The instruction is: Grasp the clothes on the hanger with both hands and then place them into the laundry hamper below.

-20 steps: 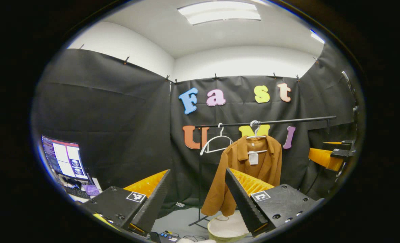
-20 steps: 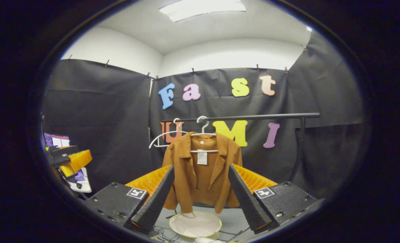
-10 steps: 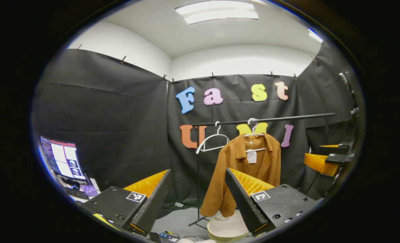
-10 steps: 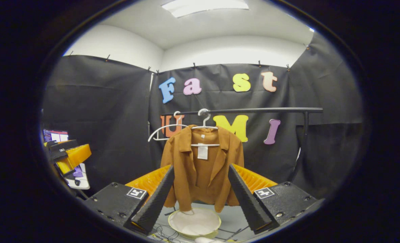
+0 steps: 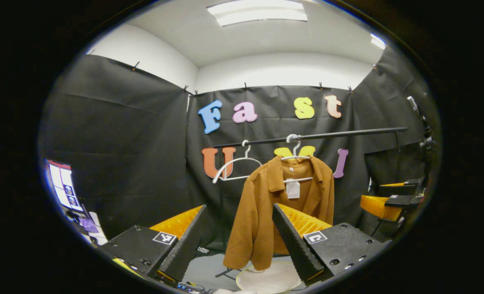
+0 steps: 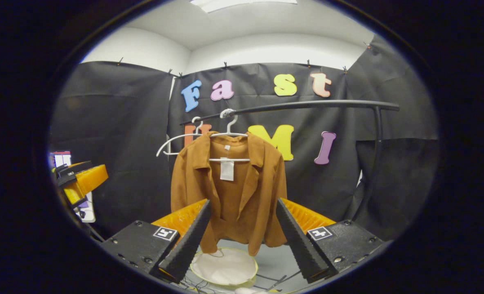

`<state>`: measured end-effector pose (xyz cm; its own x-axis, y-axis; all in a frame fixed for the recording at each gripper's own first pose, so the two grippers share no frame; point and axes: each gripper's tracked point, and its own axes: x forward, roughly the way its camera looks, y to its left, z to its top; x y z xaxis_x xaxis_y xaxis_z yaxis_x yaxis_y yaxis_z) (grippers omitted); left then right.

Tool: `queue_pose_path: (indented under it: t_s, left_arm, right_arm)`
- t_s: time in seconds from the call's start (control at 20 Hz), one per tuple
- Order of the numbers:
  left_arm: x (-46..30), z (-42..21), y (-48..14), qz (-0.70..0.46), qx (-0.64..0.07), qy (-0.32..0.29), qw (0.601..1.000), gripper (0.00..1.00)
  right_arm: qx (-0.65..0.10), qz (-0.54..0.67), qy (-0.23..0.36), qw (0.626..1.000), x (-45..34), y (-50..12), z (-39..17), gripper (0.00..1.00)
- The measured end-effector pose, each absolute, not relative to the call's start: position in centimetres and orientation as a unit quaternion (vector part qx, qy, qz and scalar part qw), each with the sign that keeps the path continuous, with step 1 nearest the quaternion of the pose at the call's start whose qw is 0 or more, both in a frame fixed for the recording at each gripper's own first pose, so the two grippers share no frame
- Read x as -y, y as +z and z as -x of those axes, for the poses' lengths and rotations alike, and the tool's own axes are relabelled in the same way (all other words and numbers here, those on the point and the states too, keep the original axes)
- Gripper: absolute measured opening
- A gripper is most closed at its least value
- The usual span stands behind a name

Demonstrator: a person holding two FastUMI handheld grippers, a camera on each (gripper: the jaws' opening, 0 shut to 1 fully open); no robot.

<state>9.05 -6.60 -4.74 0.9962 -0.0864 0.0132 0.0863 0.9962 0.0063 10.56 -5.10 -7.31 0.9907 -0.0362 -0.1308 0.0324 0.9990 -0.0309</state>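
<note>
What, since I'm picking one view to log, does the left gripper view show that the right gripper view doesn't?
Left gripper view: the right gripper off at the side, and the jacket seen at an angle. Right gripper view: the left gripper off at the side, and the jacket square on. Both: the jacket on its white hanger, an empty hanger, the rail and the hamper below.

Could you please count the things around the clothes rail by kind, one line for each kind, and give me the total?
Brown jacket: 1
White hangers: 2, one bare, one under the jacket
Black rail: 1
Laundry hamper on the floor below: 1
Tools, both open: 2, left tool, right tool
Total: 7
</note>
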Motion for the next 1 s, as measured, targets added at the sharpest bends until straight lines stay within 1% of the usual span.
queue_pose_path:
  t_s: [0.2,0.25,0.35,0.4,0.5,0.75,0.8,0.85,0.9,0.95,1.0]
  left_arm:
    - [11.9,-14.7,-7.3,0.013,0.0,-0.068,0.998,0.98]
    - [13.2,-16.2,-7.7,0.022,-0.002,-0.073,0.997,1.0]
    - [15.1,-19.5,-8.5,0.031,-0.003,-0.078,0.996,0.98]
    - [16.0,-21.2,-8.8,0.037,-0.006,-0.079,0.996,1.0]
    - [17.6,-24.5,-9.3,0.045,-0.01,-0.08,0.996,1.0]
    - [19.2,-31.1,-8.8,0.021,0.005,-0.05,0.999,1.0]
    - [19.1,-32.3,-9.0,0.013,0.005,-0.038,0.999,0.98]
    - [18.9,-33.2,-9.2,0.008,0.005,-0.022,1.0,1.0]
    - [18.5,-34.1,-9.5,0.005,0.004,-0.009,1.0,1.0]
    - [18.2,-34.8,-9.9,0.001,0.001,0.004,1.0,0.93]
    - [17.8,-35.4,-10.2,-0.005,-0.001,0.013,1.0,1.0]
  right_arm:
    - [-0.07,0.007,-0.01,0.997,7.6,-8.8,-17.3,1.0]
    - [-0.071,0.008,-0.007,0.997,8.2,-9.1,-19.3,1.0]
    - [-0.071,0.013,0.001,0.997,9.3,-9.5,-23.0,1.0]
    - [-0.071,0.017,0.003,0.997,9.8,-9.6,-24.9,1.0]
    - [-0.074,0.015,0.01,0.997,10.4,-10.0,-28.4,1.0]
    - [-0.071,0.007,0.037,0.997,10.2,-10.1,-34.9,1.0]
    - [-0.072,0.01,0.034,0.997,10.3,-10.3,-35.8,1.0]
    - [-0.075,0.012,0.028,0.997,10.7,-10.5,-36.5,1.0]
    - [-0.075,0.009,0.023,0.997,10.9,-10.6,-37.2,1.0]
    - [-0.075,0.001,0.025,0.997,10.8,-10.6,-37.7,1.0]
    - [-0.076,-0.007,0.026,0.997,10.5,-10.7,-38.3,1.0]
